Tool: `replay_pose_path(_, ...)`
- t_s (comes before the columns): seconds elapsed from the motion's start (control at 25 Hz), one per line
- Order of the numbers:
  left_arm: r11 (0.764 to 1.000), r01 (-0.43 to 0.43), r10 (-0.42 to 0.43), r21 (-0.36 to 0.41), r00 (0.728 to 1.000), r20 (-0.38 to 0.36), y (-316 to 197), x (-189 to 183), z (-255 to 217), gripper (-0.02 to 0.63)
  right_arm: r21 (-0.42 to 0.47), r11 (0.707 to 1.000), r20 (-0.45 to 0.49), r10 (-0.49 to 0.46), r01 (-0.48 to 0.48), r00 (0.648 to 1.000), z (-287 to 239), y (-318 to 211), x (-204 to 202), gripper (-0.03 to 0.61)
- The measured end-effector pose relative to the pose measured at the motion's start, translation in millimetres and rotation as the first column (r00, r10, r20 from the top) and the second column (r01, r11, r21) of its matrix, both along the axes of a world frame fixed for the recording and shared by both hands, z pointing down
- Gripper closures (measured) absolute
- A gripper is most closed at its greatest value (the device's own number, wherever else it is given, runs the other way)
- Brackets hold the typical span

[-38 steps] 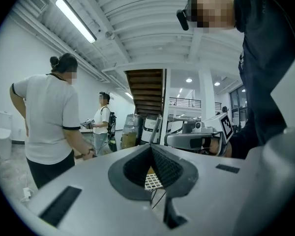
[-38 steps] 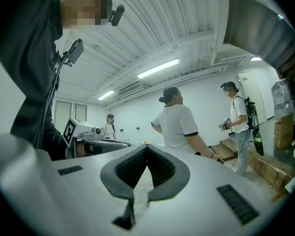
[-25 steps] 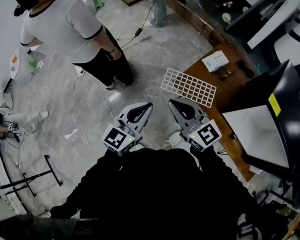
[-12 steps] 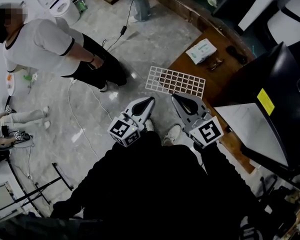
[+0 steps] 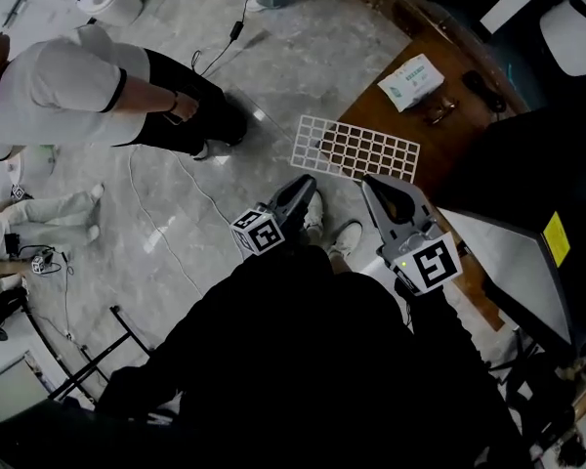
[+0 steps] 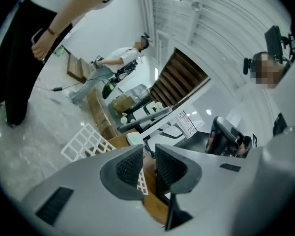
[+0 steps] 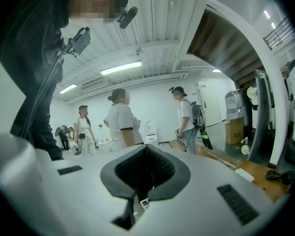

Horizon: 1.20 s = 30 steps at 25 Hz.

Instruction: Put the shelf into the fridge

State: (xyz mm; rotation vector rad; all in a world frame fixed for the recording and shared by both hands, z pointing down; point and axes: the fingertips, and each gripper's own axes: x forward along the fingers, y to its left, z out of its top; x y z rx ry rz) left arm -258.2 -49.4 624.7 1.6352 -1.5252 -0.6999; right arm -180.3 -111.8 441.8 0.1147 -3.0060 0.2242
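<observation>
The white wire shelf point(image 5: 356, 149) lies just beyond both tips; the left gripper point(image 5: 306, 180) has just been opening, its jaws narrowly apart and empty, while the right gripper point(image 5: 373, 181) is closed on nothing.

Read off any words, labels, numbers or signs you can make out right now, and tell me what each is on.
No text is readable in any view.
On the white and green box on the wooden table: print too small to read.
On the yellow sticker on the dark panel: blurred, unreadable.
On the marker cubes of the left gripper and right gripper: square patterns only, no letters.
</observation>
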Motion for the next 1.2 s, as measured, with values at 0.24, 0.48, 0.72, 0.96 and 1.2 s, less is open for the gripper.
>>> replay_pose_path(0.24,0.994,0.104,-0.107,-0.028,0.966,-0.235,2.6,-23.1,86.0,0.483,-0.045,0.998,-0.034,0.036,-0.037,0.999,24.2,-18.1,-19.6,0.572)
replay_pose_path(0.48,0.983,0.169,-0.182,-0.067,0.892,-0.413,7.8,-29.8,147.2,0.406,-0.098,0.993,-0.103,0.060,-0.070,0.993,56.7,-21.5,-20.6,0.572)
replay_pose_path(0.72,0.964,0.257,-0.261,-0.074,0.840,-0.476,-8.5,-52.0,180.2,0.384,-0.131,0.984,-0.149,0.102,-0.122,0.983,80.8,-28.2,-12.4,0.571)
replay_pose_path(0.96,0.953,0.300,-0.282,-0.046,0.819,-0.500,-32.7,-68.5,191.9,0.383,-0.133,0.978,-0.153,0.137,-0.158,0.979,89.6,-33.5,-9.7,0.571)
replay_pose_path(1.2,0.936,0.349,-0.321,-0.045,0.793,-0.518,-51.0,-81.6,201.1,0.383,-0.134,0.973,-0.136,0.172,-0.190,0.976,93.3,-41.5,-6.8,0.571)
